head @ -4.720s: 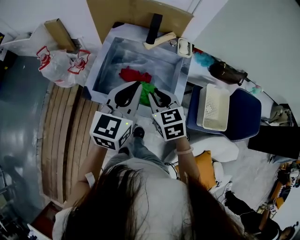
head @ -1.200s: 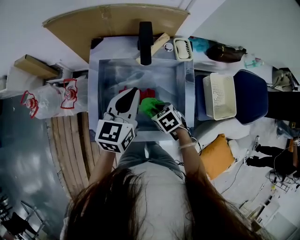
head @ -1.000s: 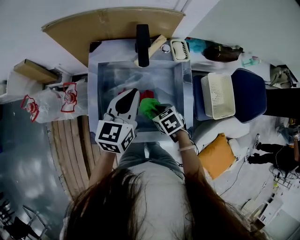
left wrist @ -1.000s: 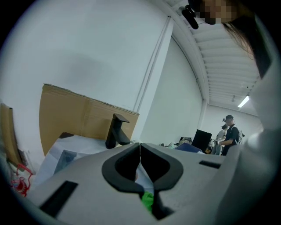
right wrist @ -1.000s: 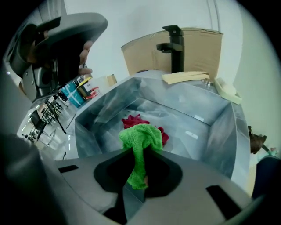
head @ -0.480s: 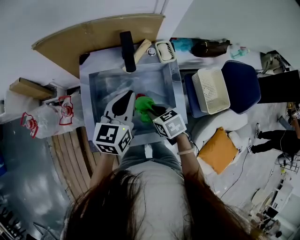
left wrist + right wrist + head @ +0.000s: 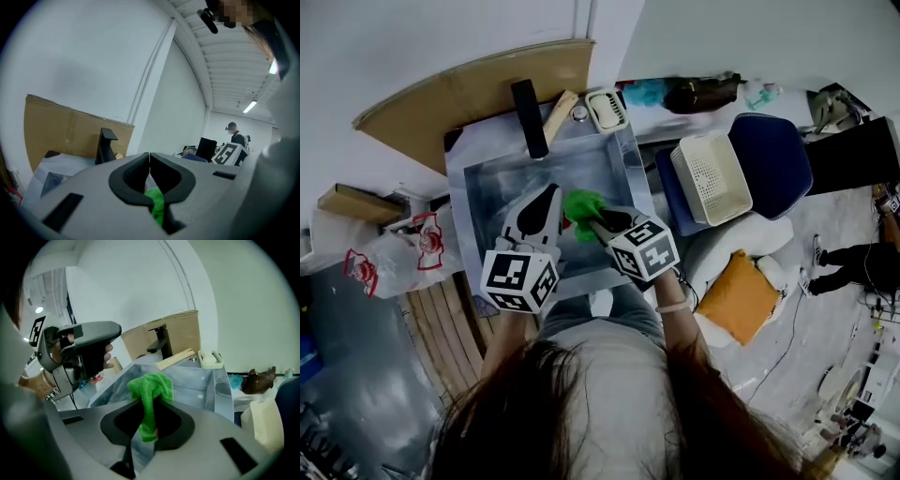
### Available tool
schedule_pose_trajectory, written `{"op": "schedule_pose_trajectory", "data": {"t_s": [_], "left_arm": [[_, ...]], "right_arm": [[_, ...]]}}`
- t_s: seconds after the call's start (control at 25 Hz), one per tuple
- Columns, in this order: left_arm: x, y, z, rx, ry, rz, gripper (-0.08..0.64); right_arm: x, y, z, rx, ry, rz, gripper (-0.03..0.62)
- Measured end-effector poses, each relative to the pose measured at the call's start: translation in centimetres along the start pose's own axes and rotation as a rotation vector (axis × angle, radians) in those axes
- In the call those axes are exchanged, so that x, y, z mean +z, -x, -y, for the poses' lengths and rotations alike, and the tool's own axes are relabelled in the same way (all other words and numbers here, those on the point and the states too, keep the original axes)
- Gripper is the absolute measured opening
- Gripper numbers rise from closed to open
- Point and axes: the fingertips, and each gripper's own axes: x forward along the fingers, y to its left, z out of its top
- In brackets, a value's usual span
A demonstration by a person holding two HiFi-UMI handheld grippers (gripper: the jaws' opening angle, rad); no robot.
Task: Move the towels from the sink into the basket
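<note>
On the left, a plastic bag [image 7: 389, 262] with red print lies on the floor beside the metal sink [image 7: 457, 199]. A black tap [image 7: 528, 117] stands at the back of the sink, and a big sheet of cardboard [image 7: 469, 94] leans behind it. The left gripper [image 7: 553, 190] is over the sink. Its jaws are pressed together at the tips and hold nothing, and a bit of green shows through the gap behind them. Just to its right, the right gripper [image 7: 598, 221] has its jaws squeezed on the green towel [image 7: 579, 203]. The towel is bunched up and held in the air over the sink. Further right, the white basket [image 7: 712, 178] sits on a blue chair [image 7: 778, 155], well apart from the towel.
</note>
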Motion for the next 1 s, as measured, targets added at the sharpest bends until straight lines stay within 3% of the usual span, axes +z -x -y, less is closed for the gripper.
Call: {"op": "schedule_pose_trajectory", "data": {"t_s": [1.0], "left_arm": [[1.8, -7.0, 10.6, -0.056, -0.093, 0.015, 0.009]], "right_arm": [[1.5, 10.6, 8.1, 0.001, -0.041, 0.216, 0.08]]}}
